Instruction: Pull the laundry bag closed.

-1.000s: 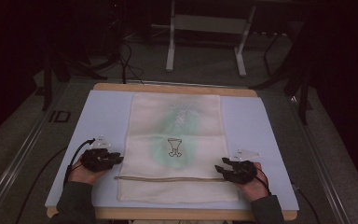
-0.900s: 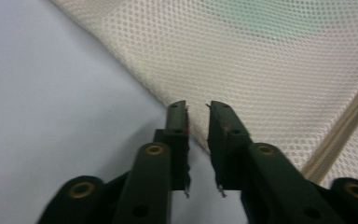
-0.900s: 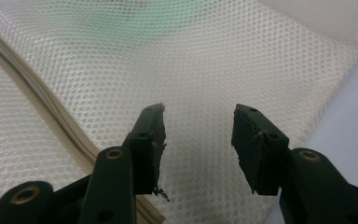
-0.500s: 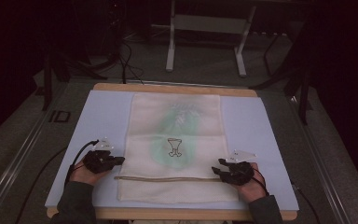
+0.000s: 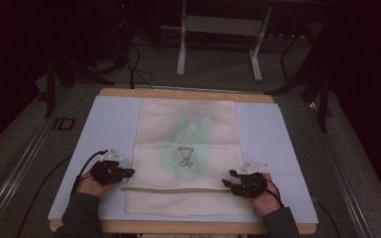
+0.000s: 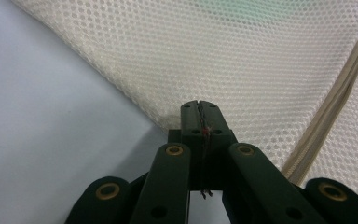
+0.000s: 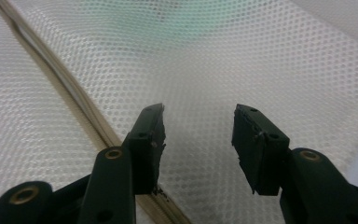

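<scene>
A cream mesh bag [image 5: 186,148] with a green blotch and a small goblet print lies flat on the pale mat [image 5: 109,124]. A beige zipper [image 5: 178,189] runs across its near end. My left gripper [image 5: 129,172] is at the bag's left edge. In the left gripper view its jaws are shut [image 6: 199,105], the tip resting against the mesh [image 6: 237,51] border, with the zipper [image 6: 335,112] to the right. My right gripper [image 5: 228,178] is at the bag's right side, open [image 7: 198,116] just over the mesh [image 7: 261,60], beside the zipper [image 7: 60,79].
The mat covers a wooden table whose edge [image 5: 178,93] shows at the far side. Bare mat [image 6: 42,116] lies left of the bag. Beyond the table is dark floor with a white stand [image 5: 218,44] and cables.
My right gripper has crept a little leftward onto the bag. The left gripper has edged slightly toward the bag's border. The bag has not moved.
</scene>
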